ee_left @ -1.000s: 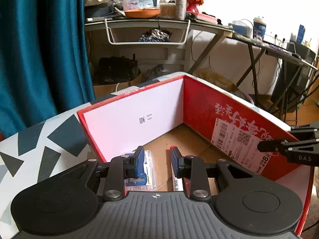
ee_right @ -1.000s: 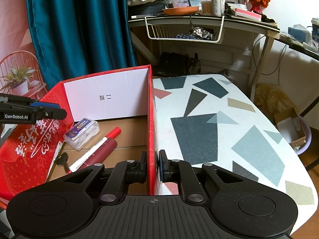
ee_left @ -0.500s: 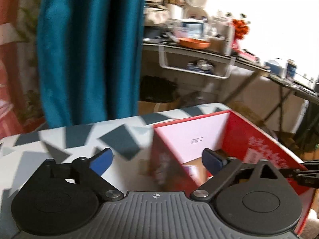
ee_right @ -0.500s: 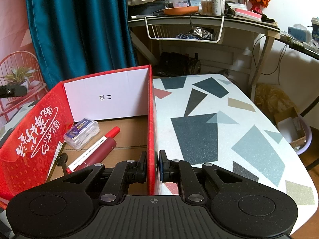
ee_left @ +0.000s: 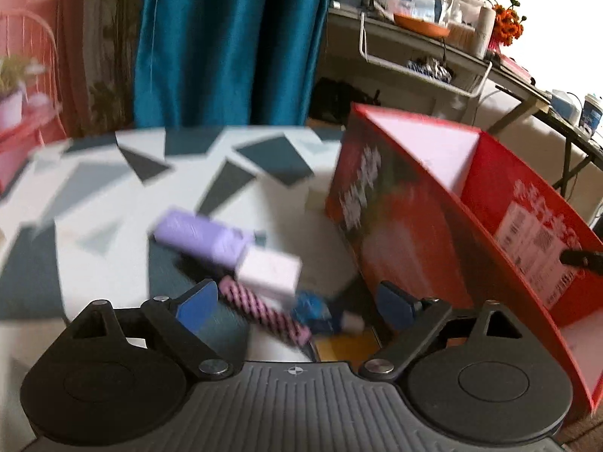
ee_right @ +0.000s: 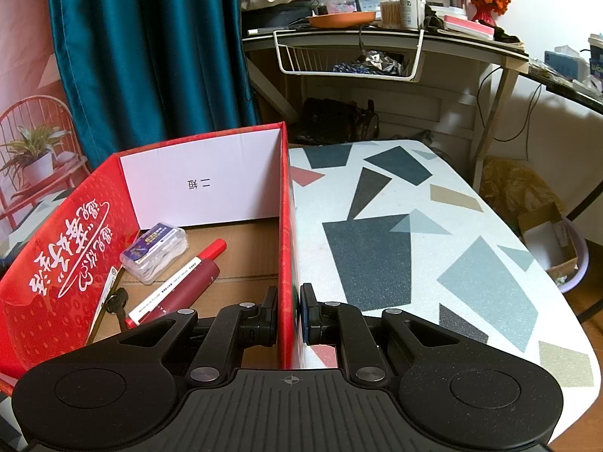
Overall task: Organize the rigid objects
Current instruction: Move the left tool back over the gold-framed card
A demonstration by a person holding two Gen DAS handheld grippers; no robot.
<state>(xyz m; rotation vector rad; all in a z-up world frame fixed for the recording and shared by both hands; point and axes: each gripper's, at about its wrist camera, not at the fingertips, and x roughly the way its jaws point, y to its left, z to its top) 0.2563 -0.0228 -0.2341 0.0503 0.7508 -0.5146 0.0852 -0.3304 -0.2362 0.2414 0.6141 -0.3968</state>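
Note:
In the left wrist view my left gripper point(ee_left: 296, 301) hovers over the patterned table point(ee_left: 94, 203), left of the red box point(ee_left: 395, 226). Its jaws stand wide and are closing, pressing on nothing. Below them, blurred, lie a purple case point(ee_left: 199, 237), a white box point(ee_left: 269, 273), a pink-and-black striped stick point(ee_left: 264, 310) and a blue item point(ee_left: 316, 310). My right gripper point(ee_right: 290, 312) is shut on the right wall of the red box point(ee_right: 286, 226). Inside the box lie a clear plastic case point(ee_right: 154, 250), a red marker point(ee_right: 211, 252) and a maroon tube point(ee_right: 192, 286).
A teal curtain point(ee_right: 150, 56) hangs behind the table. A cluttered desk point(ee_right: 377, 34) with a wire basket stands at the back. The patterned tabletop point(ee_right: 414, 245) stretches right of the box to its rounded edge. A red chair with a plant point(ee_right: 34, 150) is at far left.
My left gripper has left the box, opened wide and swung left over the loose items on the table. The right gripper keeps its hold on the box wall, unmoved.

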